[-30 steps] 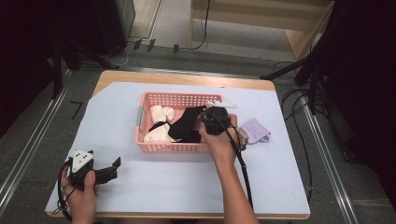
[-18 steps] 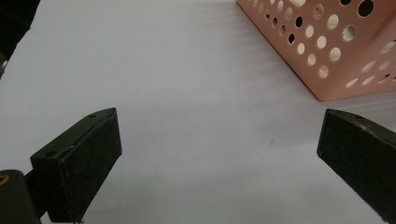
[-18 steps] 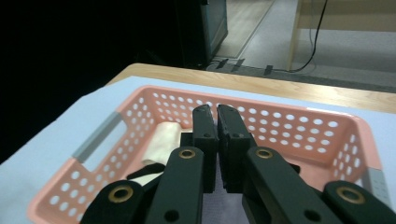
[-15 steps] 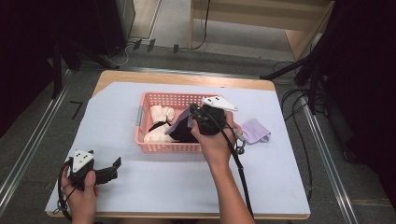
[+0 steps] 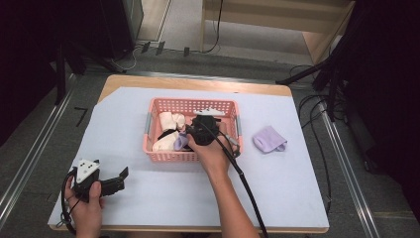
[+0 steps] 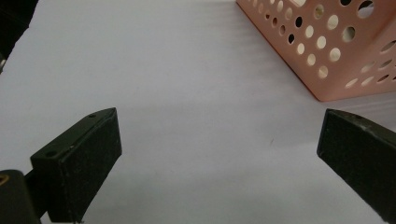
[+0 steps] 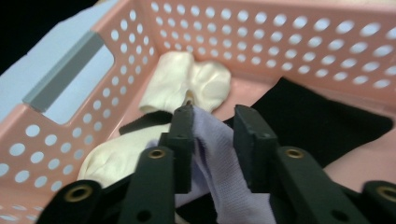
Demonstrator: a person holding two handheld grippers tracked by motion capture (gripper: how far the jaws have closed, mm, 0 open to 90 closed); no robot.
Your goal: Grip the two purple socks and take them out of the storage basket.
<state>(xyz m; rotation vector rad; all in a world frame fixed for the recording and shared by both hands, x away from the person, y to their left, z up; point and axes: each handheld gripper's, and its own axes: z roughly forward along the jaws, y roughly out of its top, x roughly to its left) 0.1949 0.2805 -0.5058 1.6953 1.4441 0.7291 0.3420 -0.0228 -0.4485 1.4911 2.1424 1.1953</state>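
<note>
Nearest, left tongs (image 5: 120,177) spread wide, idle on table (image 5: 163,193). Farther, right tongs (image 7: 212,122) clamped on lilac sock (image 7: 215,163) inside pink basket (image 5: 190,156), beside white socks (image 7: 187,86) and black cloth (image 7: 317,121). Beyond, second lilac sock (image 5: 269,139) left outside. Basket floor partly hidden.

overhead forward-down view; jaw-level closeups sharing the pink basket (image 5: 190,156)

The basket (image 7: 261,32) was smooth perforated pink plastic; the lilac sock (image 7: 212,154) was fine-knit matt cloth; the tabletop sheet (image 6: 187,93) looked matt.
</note>
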